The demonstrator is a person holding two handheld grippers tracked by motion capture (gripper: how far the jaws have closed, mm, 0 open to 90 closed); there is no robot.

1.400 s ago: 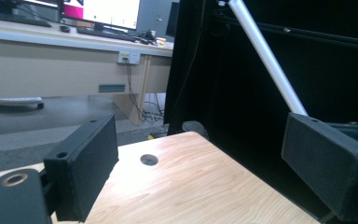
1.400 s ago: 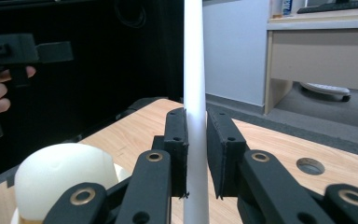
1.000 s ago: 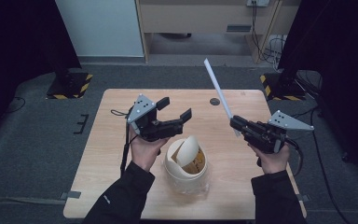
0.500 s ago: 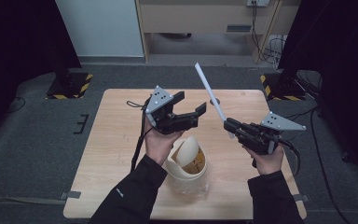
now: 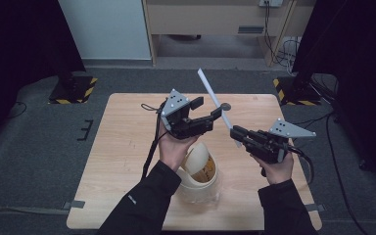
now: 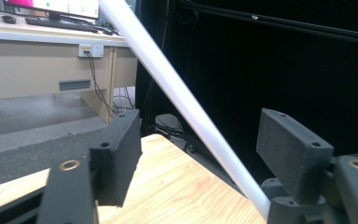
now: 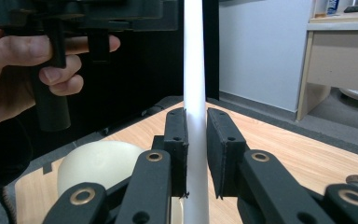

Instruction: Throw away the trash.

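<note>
From the high view, I have the right gripper (image 5: pixel 236 132) at centre right of the frame, its jaws clamped on the lower end of a long white stick (image 5: pixel 214 101) that slants up toward top centre. My left gripper (image 5: pixel 211 108) sits just left of centre, its jaws reaching to the stick's middle stretch and standing on either side of it. Below both, at lower centre, a cream lidded container (image 5: pixel 199 170) rests on the wooden table (image 5: pixel 122 142), its lid tipped up. A small dark disc (image 5: pixel 225 105) lies on the table near the stick.

In the left gripper view, I see the white stick (image 6: pixel 186 109) running from top centre down to the lower right, passing between my two black jaws. They have just been closing, yet there is a gap on each side, so the pads do not press on it.

In the right gripper view, the stick (image 7: pixel 195 88) stands upright in mid-frame, pinched between the two pads (image 7: pixel 176 135). The left hand (image 7: pixel 23 70) with its gripper fills the upper left, and the container's lid (image 7: pixel 100 161) shows at lower left.
</note>
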